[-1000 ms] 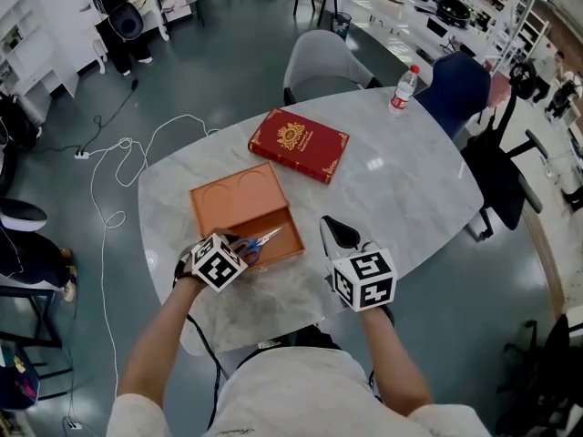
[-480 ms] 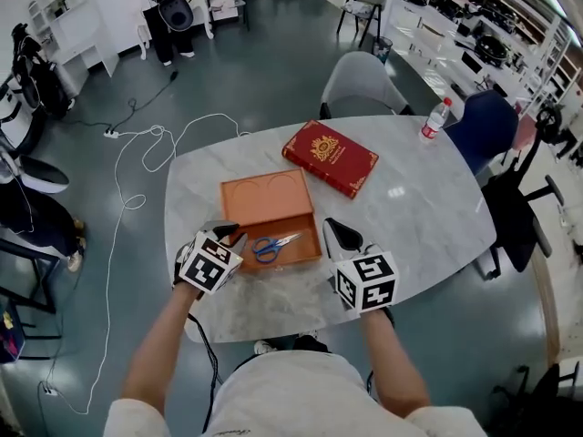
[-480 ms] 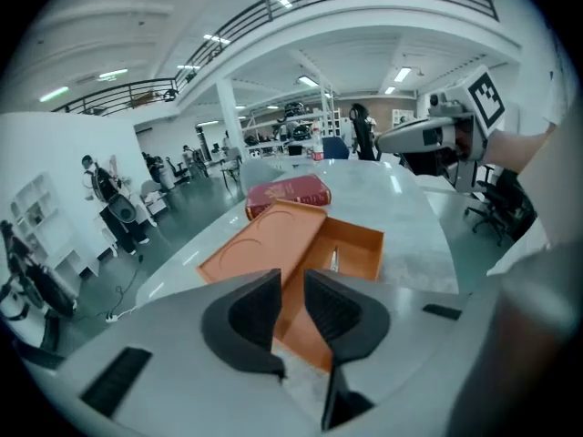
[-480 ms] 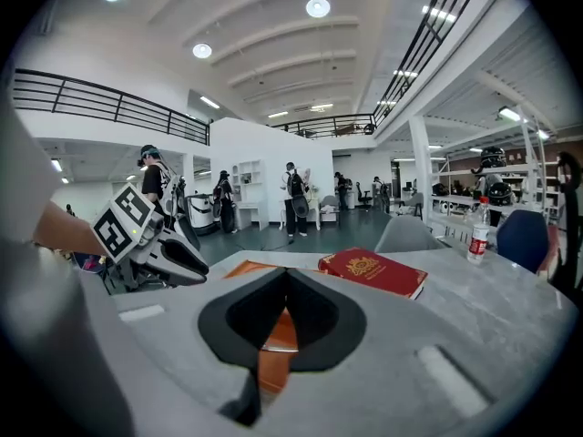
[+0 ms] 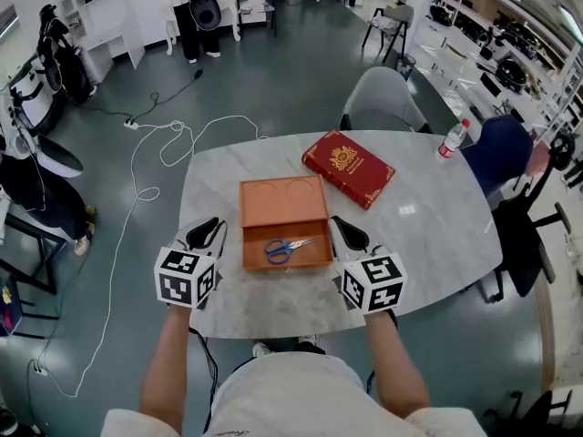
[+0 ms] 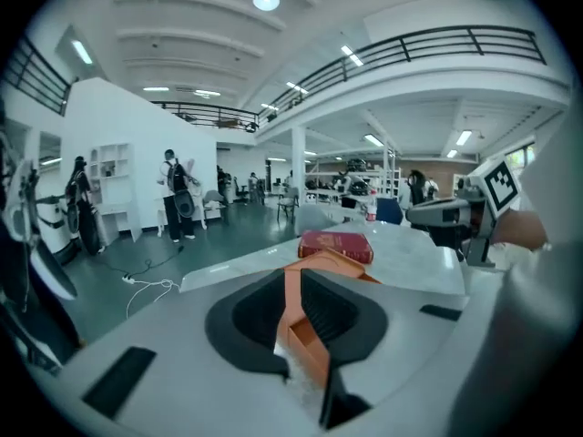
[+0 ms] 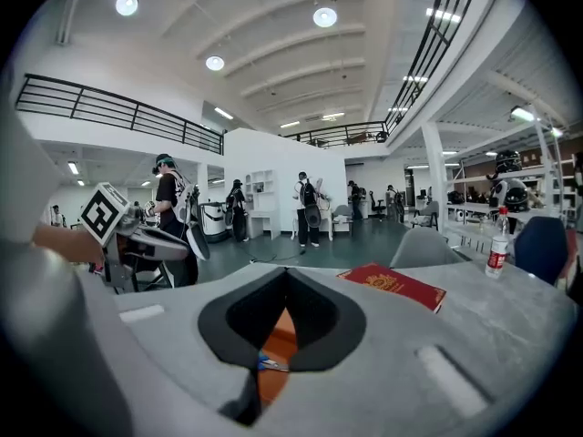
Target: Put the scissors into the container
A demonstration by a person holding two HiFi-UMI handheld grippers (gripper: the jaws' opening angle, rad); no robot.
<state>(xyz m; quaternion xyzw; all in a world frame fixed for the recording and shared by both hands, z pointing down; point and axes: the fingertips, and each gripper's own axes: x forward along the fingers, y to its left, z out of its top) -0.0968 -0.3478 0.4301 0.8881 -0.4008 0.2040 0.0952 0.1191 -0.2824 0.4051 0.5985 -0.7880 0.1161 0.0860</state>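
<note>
In the head view, the scissors are seen lying inside the orange container, in its near compartment, on the marble table. The left gripper is held just left of the container and the right gripper just right of it, neither touching it. A red book is laid beyond.

In the left gripper view, the left gripper is shown with jaws parted by a narrow slit, nothing held; the container is framed in the gap.

In the right gripper view, the right gripper is seen with jaw tips pressed together, empty; the scissors and container are glimpsed below them.
</note>
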